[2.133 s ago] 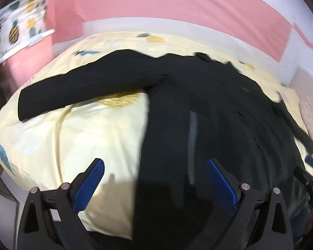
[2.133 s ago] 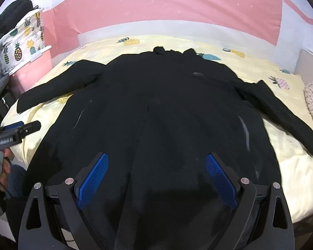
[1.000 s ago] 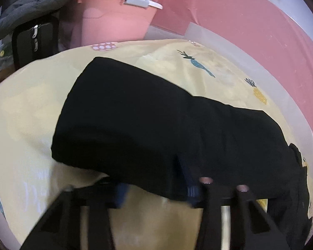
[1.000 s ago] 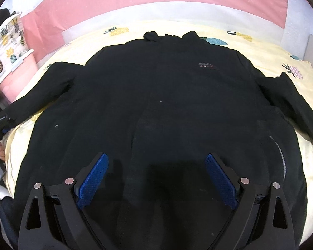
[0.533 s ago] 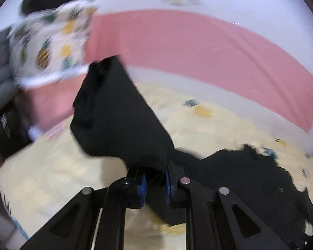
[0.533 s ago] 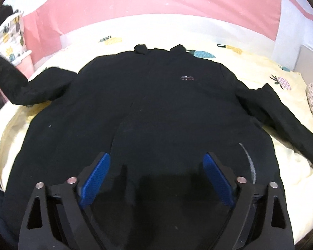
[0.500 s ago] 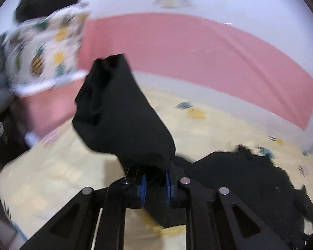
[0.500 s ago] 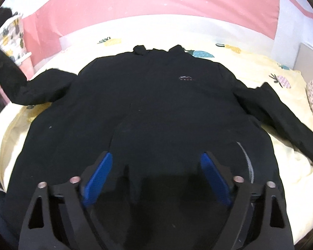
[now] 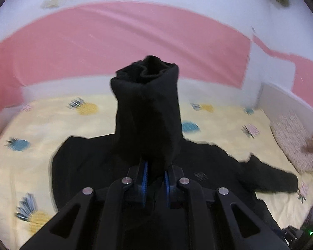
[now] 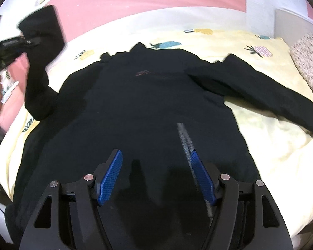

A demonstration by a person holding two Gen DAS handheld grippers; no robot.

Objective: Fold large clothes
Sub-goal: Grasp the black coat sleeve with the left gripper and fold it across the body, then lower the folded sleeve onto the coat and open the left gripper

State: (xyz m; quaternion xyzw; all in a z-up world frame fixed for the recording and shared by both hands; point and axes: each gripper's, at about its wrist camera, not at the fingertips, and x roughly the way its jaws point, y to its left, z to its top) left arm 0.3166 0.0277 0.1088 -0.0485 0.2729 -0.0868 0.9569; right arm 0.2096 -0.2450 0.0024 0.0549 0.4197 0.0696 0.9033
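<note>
Garment: black jacket (image 10: 148,112), spread flat on bed
Left sleeve (image 9: 148,112): lifted upright, cuff open
Right sleeve (image 10: 258,89): outstretched, far right

Jacket (image 10: 148,108) hem hidden beneath tongs (image 10: 155,176); wall (image 9: 135,37) blurred (streaky).

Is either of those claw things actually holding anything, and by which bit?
The left gripper is shut on the black jacket's sleeve, near its cuff. The right gripper holds nothing; its jaws are closing.

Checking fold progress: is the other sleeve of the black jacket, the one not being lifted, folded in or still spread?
Spread. The free sleeve lies stretched out flat across the yellow sheet, away from the jacket body.
</note>
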